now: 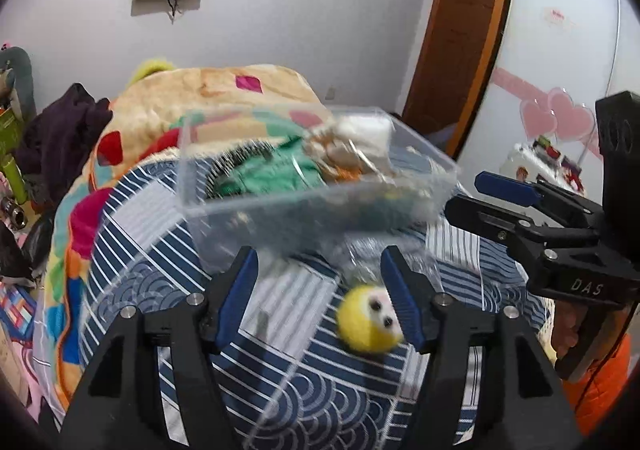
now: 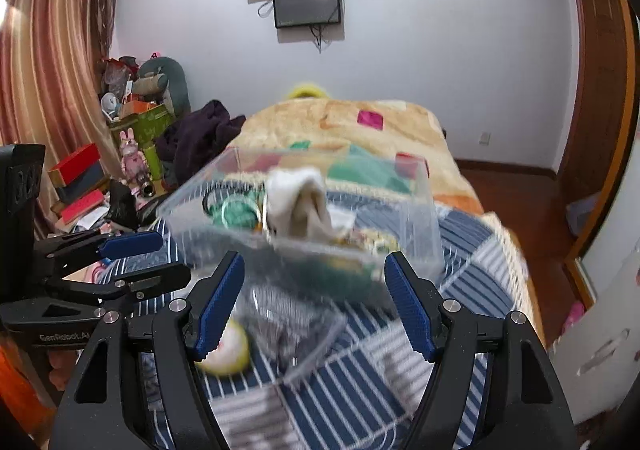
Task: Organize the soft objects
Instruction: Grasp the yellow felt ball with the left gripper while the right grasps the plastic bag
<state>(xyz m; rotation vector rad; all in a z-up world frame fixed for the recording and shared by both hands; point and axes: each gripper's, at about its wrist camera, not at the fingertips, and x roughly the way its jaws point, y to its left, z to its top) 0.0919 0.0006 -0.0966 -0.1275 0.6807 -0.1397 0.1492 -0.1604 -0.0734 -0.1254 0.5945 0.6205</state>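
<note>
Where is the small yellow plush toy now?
The yellow plush toy lies on the blue striped bedcover, in front of the clear plastic box. In the left wrist view it sits beside the right finger of the left gripper, whose jaws stand open.

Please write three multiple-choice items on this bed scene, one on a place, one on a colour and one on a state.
1. Where does the yellow plush ball lie?
A. inside the clear box
B. on the striped blue cover in front of the box
C. on the floor

2. What colour is the folded cloth standing highest in the clear box?
A. white
B. red
C. black

3. How is the left tool?
A. clamped on the box
B. clamped on the ball
C. open, gripping nothing

Answers:
1 B, the ball rests on the striped blue cover, nearer than the box.
2 A, the cloth is white.
3 C, its blue pads are apart and press on nothing.
</note>
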